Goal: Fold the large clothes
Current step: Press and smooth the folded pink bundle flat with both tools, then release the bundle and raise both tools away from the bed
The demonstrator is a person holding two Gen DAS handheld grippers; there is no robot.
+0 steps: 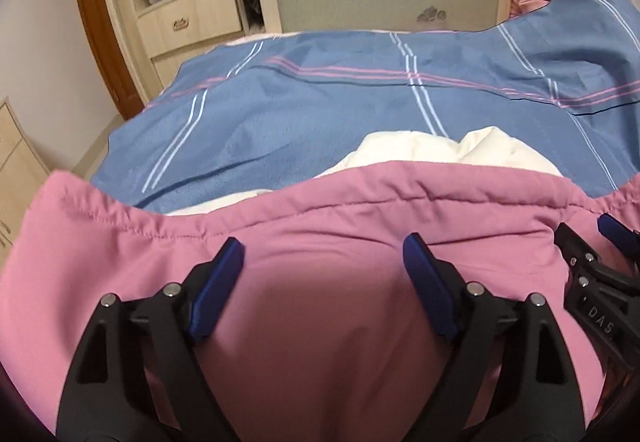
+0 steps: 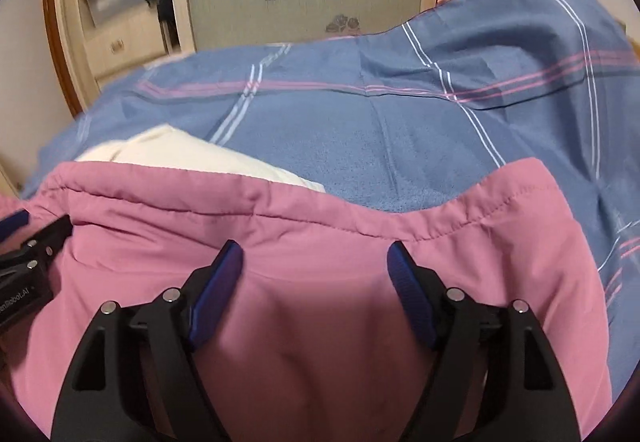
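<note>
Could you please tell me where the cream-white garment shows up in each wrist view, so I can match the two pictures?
Left wrist: cream-white garment right of centre, just beyond the pink garment's stitched edge.
Right wrist: it lies left of centre, behind the same edge.
Shared landmark: the blue striped bedsheet underneath.

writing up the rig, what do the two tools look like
Both match: the left tool and right tool have matte black plastic linkage arms with round silver pins and two dark blue textured finger pads. White lettering marks each tool's black body, seen at the other view's edge. No cables or sleeves show.
</note>
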